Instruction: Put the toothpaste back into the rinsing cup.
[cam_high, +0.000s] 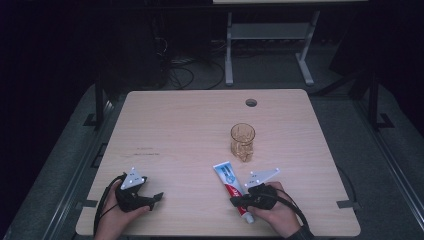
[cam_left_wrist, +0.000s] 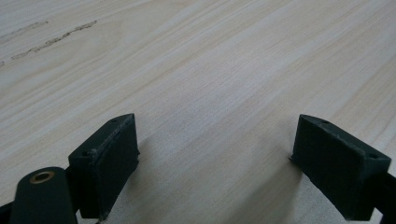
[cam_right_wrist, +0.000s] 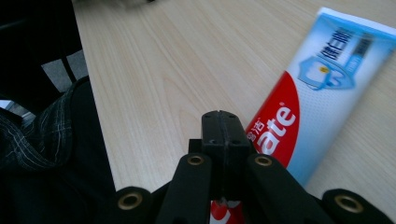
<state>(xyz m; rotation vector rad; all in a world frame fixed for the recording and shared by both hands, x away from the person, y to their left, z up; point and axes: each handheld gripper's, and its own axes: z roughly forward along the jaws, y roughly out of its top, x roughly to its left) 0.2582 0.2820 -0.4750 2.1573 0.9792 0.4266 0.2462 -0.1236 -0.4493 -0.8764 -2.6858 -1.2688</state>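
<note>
The left gripper (cam_high: 156, 196) sits at the near left of the wooden table (cam_high: 175, 125), held in the person's left hand (cam_high: 116, 212), with its grey three-cornered plate on top and its tips pointing toward the table's right. In the left gripper view its two black jaws stand wide apart just above bare wood grain, with nothing between them. A faint line of dark marks (cam_high: 145, 152) lies on the tabletop beyond this gripper; it is too small to read. Right of centre, a toothpaste tube (cam_high: 233, 187) lies flat on the table, flat end away from the person, cap end near the front edge. The right gripper view shows its white, blue and red print: the white letters "ate" on the red field are legible, and the blue panel (cam_right_wrist: 343, 49) carries Chinese characters too blurred to read. The right gripper (cam_high: 234, 201), held in the right hand (cam_high: 280, 217), rests over the tube's lower part, tips pointing left. In the right gripper view its jaws are pressed together, beside the tube's red section. Beyond the tube stands an upright amber glass (cam_high: 242, 141), apart from the tube's far end.
</note>
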